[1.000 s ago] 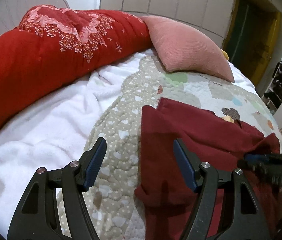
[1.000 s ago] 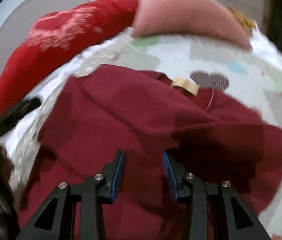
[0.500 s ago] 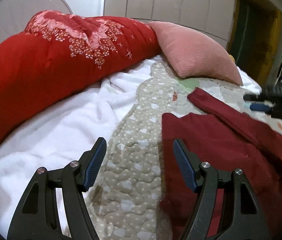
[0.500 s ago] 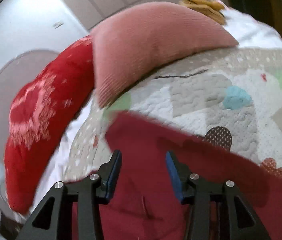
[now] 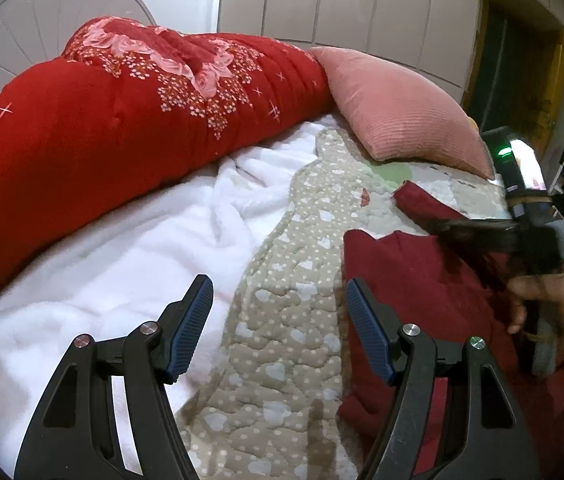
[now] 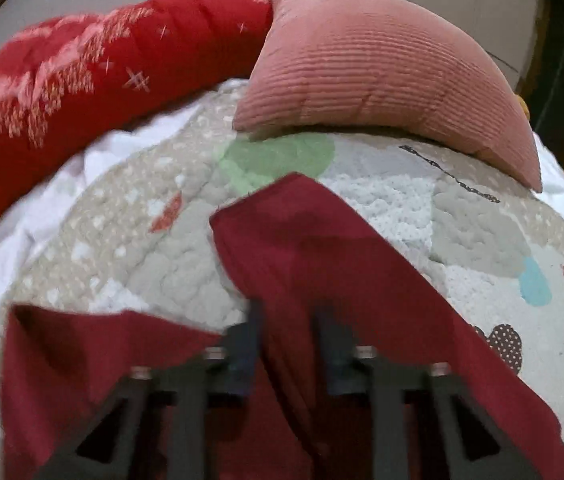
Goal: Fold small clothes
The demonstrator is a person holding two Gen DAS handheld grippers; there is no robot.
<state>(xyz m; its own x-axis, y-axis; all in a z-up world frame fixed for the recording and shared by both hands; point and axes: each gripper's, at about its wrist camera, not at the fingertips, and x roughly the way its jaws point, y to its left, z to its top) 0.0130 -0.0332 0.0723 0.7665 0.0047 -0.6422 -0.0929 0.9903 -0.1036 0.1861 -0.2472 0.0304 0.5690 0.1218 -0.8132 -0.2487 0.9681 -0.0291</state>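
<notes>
A dark red garment (image 5: 421,280) lies on the patterned quilt (image 5: 282,320), with one sleeve (image 6: 321,240) stretched toward the pink pillow. My left gripper (image 5: 278,324) is open and empty, low over the quilt just left of the garment's edge. My right gripper (image 6: 287,344) is blurred, its fingers slightly apart over the sleeve's base; I cannot tell whether they hold cloth. In the left wrist view the right gripper (image 5: 477,228) hovers over the garment in a hand.
A big red flowered duvet (image 5: 122,112) lies along the headboard side. A pink ribbed pillow (image 6: 381,76) sits at the far edge of the quilt. A white fleece blanket (image 5: 102,272) covers the bed's left part. Wardrobe doors (image 5: 321,4) stand behind.
The right gripper swung over the garment toward the pillow, and the sleeve now lies stretched out away from the body. The left gripper shifted slightly left, staying open.
</notes>
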